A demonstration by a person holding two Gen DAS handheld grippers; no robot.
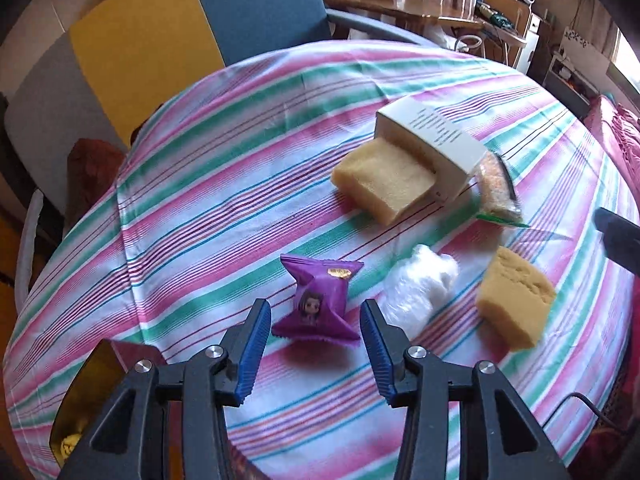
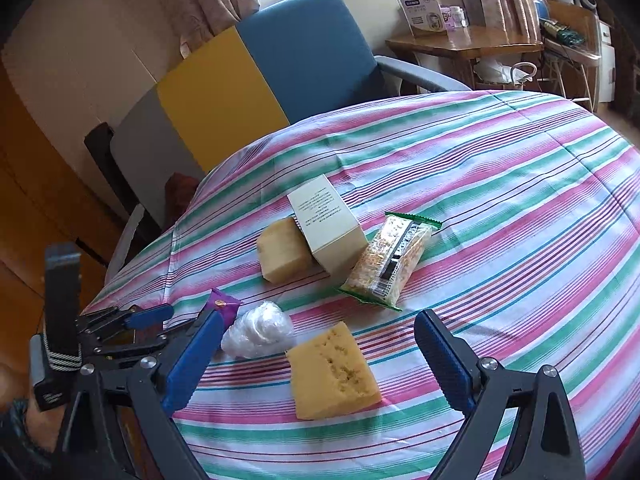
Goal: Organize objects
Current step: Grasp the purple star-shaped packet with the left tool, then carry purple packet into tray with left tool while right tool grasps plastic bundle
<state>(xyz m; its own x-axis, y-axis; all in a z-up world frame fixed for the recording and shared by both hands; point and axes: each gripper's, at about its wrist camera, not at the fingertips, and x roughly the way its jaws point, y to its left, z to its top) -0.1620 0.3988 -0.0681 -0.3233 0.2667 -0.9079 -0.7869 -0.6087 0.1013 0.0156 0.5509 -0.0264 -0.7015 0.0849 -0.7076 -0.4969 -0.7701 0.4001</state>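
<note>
A purple snack packet (image 1: 316,304) with a cartoon figure lies on the striped tablecloth (image 1: 200,208). My left gripper (image 1: 316,314) is open around it, a blue pad close on each side with small gaps showing. In the right wrist view only the packet's top (image 2: 224,306) shows behind a finger. My right gripper (image 2: 320,320) stands wide open above a yellow wedge-shaped sponge (image 2: 336,372), touching nothing. A white box (image 1: 436,140) lies on its side with a yellow sponge block (image 1: 384,180) sticking out of it.
A clear snack bar packet (image 2: 394,256) with green ends leans on the box. Crumpled clear plastic (image 2: 258,330) lies between the purple packet and the wedge. A blue and yellow chair (image 2: 280,68) stands behind the round table, and a wooden side table (image 2: 460,40) with cartons stands further back.
</note>
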